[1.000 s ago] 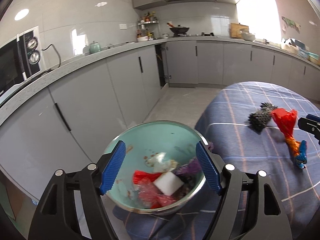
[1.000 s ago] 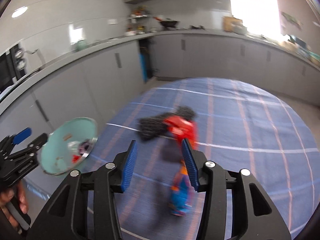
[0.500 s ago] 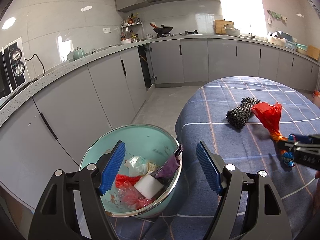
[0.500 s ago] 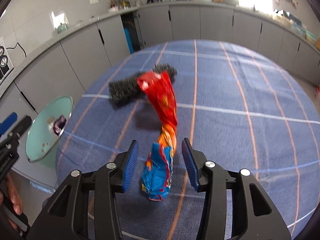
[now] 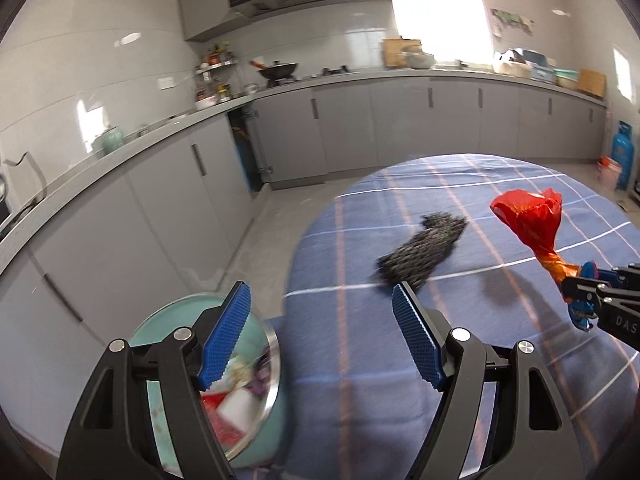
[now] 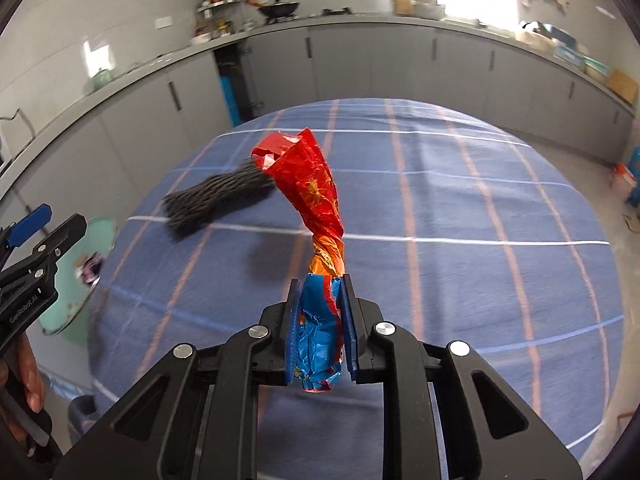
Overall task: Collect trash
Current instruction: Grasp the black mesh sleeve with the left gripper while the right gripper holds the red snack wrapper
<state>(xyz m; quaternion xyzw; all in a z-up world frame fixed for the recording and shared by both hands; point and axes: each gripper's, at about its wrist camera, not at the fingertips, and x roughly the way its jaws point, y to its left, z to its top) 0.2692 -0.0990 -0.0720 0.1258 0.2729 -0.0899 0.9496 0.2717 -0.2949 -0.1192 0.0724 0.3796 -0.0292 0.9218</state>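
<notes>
My right gripper [image 6: 319, 292] is shut on the blue end of a twisted red, orange and blue snack wrapper [image 6: 312, 188] and holds it up above the blue checked tablecloth [image 6: 460, 208]. The wrapper [image 5: 532, 224] and right gripper [image 5: 588, 292] also show at the right of the left wrist view. My left gripper [image 5: 320, 336] is open and empty, above the table's left edge. A teal bin [image 5: 256, 392] holding several pieces of trash sits low at the left, beside the table. A dark mesh scrubber [image 5: 424, 252] lies on the cloth, also seen in the right wrist view [image 6: 216, 196].
Grey kitchen cabinets [image 5: 360, 128] and a worktop run along the back and left walls. A floor strip [image 5: 272, 232] lies between the cabinets and the table. The bin [image 6: 76, 276] and my left gripper [image 6: 36, 236] show at the left of the right wrist view.
My right gripper has closed on the wrapper's blue end and lifted it off the cloth. My left gripper has swung right, so the bin now sits at its lower left.
</notes>
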